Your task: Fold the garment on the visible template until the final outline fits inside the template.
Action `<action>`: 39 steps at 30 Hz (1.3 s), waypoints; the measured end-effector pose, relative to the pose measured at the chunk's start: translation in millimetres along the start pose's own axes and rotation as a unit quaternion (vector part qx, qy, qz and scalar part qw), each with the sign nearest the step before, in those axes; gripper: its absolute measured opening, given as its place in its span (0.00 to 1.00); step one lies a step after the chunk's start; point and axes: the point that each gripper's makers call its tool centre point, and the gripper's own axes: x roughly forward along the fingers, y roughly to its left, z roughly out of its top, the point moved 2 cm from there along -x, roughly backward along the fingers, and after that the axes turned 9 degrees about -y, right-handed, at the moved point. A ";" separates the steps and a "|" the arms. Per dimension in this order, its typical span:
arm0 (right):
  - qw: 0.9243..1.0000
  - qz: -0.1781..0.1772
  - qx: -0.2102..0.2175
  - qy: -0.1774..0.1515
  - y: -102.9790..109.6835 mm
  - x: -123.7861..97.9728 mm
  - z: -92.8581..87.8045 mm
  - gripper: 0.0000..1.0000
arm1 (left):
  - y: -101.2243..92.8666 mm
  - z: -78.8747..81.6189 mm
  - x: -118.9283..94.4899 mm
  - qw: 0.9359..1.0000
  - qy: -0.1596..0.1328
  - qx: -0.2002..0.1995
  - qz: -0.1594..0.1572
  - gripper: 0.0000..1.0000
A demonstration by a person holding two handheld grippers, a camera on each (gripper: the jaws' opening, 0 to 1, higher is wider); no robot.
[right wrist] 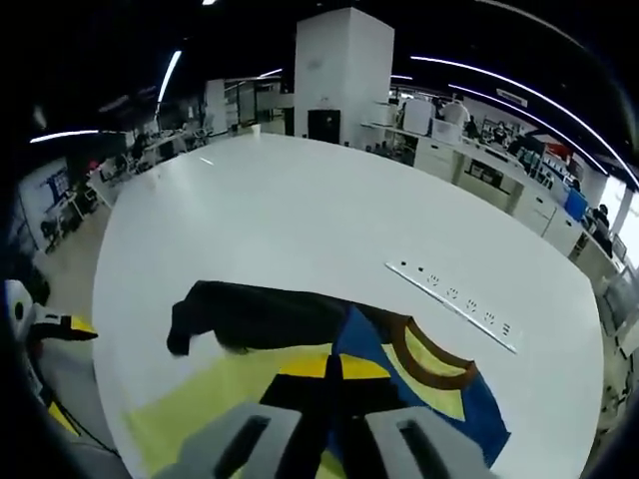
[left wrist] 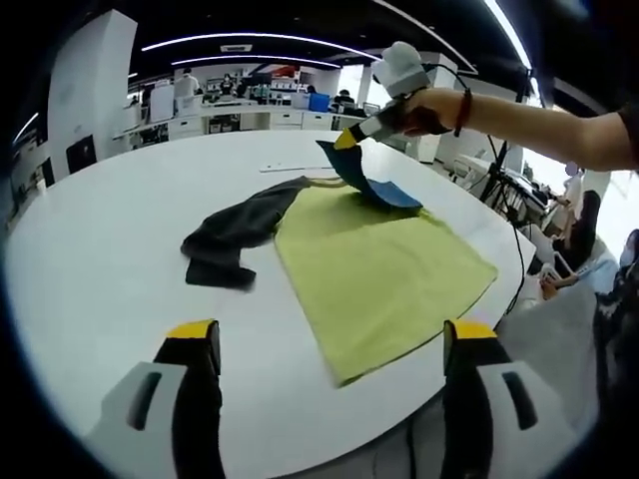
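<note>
**Right sleeve being lifted for the fold; left gripper waiting**

The T-shirt (left wrist: 379, 264) is lying flat on the white round counter (left wrist: 100, 269), toward its right side. Body is yellow-green knit, matte and soft; brown ribbed collar (right wrist: 431, 359); one sleeve is dark grey (left wrist: 235, 235), spreading crumpled to the left; the other is blue (left wrist: 374, 185). No separate template outline is discernible on the counter.

The right gripper (left wrist: 351, 138) is pinching the blue sleeve, jaws closed on the cloth, and is holding it raised off the far right shoulder. In the right gripper view the jaws are meeting over the blue fabric at the yellow tips. The left gripper (left wrist: 329, 344) is hovering above the near hem, jaws apart and holding nothing.

A white power strip (right wrist: 454, 294) is lying flat on the counter beyond the collar.

Risks, as judged:
- Thin pinch on limp knit: the sleeve may be slipping out mid-fold.
- Nothing is pinning the body, so pulling may be dragging the whole shirt and skewing it.
- The grey sleeve is bunched; folding it unsmoothed would leave a bulge outside the outline.
</note>
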 end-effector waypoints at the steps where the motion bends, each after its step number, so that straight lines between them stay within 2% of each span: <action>1: 1.000 0.003 -0.003 0.000 2.8 1.0 -0.4 0.00 | 0.4 -0.8 0.0 1.000 0.001 -0.001 0.000 0.89; 7: 1.000 0.014 -0.007 -0.007 14.2 3.8 -0.1 0.00 | 1.4 -4.2 -0.2 1.000 0.006 -0.004 0.003 0.89; 14: 1.000 0.022 0.003 0.003 21.3 14.2 -13.5 0.00 | 0.5 -4.5 0.2 1.000 0.005 -0.006 0.002 0.89; 22: 0.999 0.028 0.021 0.000 27.7 28.9 -24.3 0.00 | 1.5 -8.0 0.7 1.000 0.008 -0.008 0.004 0.89; 25: 0.999 0.029 0.031 0.001 28.9 35.7 -30.0 0.00 | 2.0 -8.3 1.8 1.000 0.006 -0.009 0.003 0.89; 30: 0.998 0.030 0.057 0.007 33.8 47.4 -43.0 0.00 | 2.7 -8.3 5.3 1.000 0.014 0.011 -0.003 0.89; 32: 0.998 0.031 0.062 0.010 36.0 51.3 -48.1 0.00 | 2.3 -7.9 6.9 1.000 0.014 0.012 -0.005 0.89; 37: 0.994 0.031 0.108 0.015 42.2 61.3 -60.2 0.00 | 0.4 -6.8 10.8 1.000 0.012 0.010 -0.009 0.89; 39: 0.993 0.034 0.111 0.014 44.3 66.0 -63.6 0.00 | -1.0 -6.9 11.4 1.000 0.012 0.007 -0.012 0.89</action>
